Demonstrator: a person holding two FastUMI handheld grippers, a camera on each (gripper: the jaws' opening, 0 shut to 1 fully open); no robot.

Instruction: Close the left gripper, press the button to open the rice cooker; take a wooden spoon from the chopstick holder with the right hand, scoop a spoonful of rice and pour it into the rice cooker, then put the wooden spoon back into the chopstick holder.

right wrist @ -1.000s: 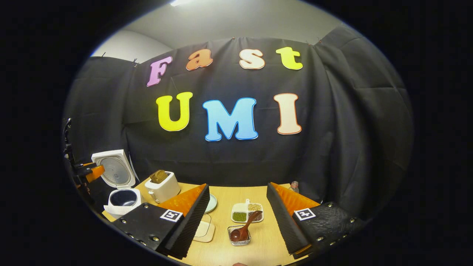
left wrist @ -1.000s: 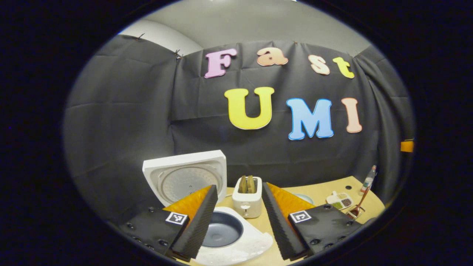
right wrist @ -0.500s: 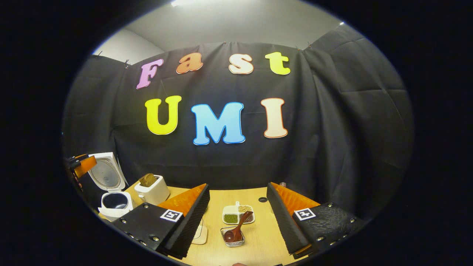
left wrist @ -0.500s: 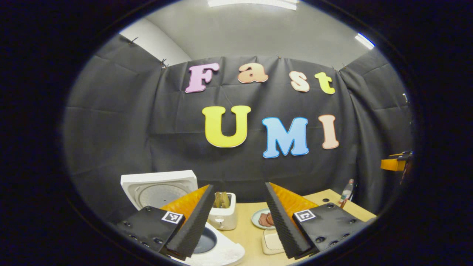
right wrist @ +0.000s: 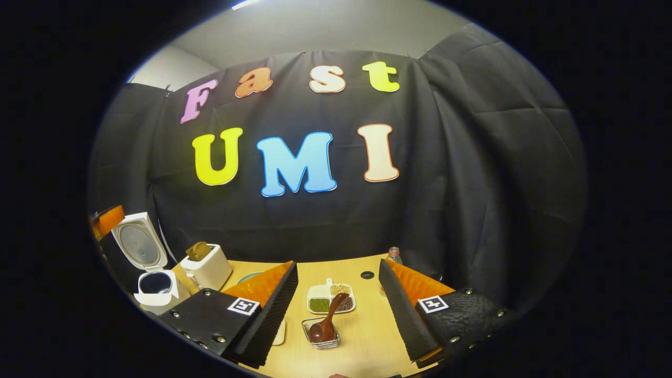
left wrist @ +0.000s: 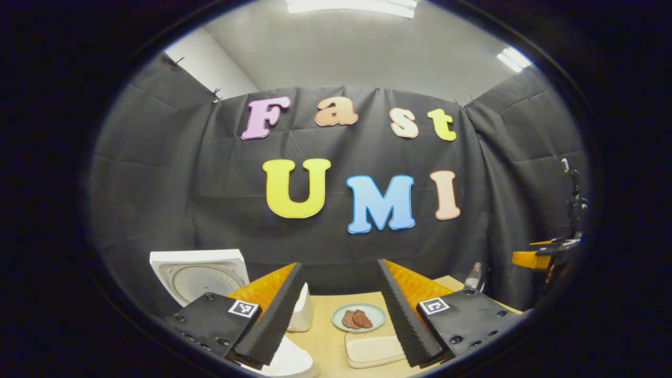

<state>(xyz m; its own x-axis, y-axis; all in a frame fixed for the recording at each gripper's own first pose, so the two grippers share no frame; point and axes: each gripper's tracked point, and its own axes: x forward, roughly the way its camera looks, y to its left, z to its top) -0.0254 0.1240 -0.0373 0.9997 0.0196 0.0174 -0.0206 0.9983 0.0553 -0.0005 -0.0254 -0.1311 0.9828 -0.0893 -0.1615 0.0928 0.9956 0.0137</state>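
Note:
The white rice cooker (right wrist: 153,286) stands open at the table's left end, lid (right wrist: 137,244) upright and dark pot showing. In the left gripper view its lid (left wrist: 197,273) rises at lower left and its body (left wrist: 287,363) lies under my left finger. My left gripper (left wrist: 338,266) is open and holds nothing. The brown wooden spoon (right wrist: 328,321) leans in a small clear holder (right wrist: 321,338), low between the fingers of my open right gripper (right wrist: 338,265). Behind it sits a white divided dish (right wrist: 331,299) of grains.
A white toaster (right wrist: 207,268) with bread stands right of the cooker. A plate (left wrist: 358,317) of brown pieces and a pale board (left wrist: 374,349) lie mid-table. A small bottle (right wrist: 394,254) stands at the back, near a hole (right wrist: 367,274) in the tabletop.
My left gripper has pulled back and turned right: cooker and toaster slid to the lower left, and the plate and board came into view. The right gripper view shifted slightly; the spoon stays in its holder.

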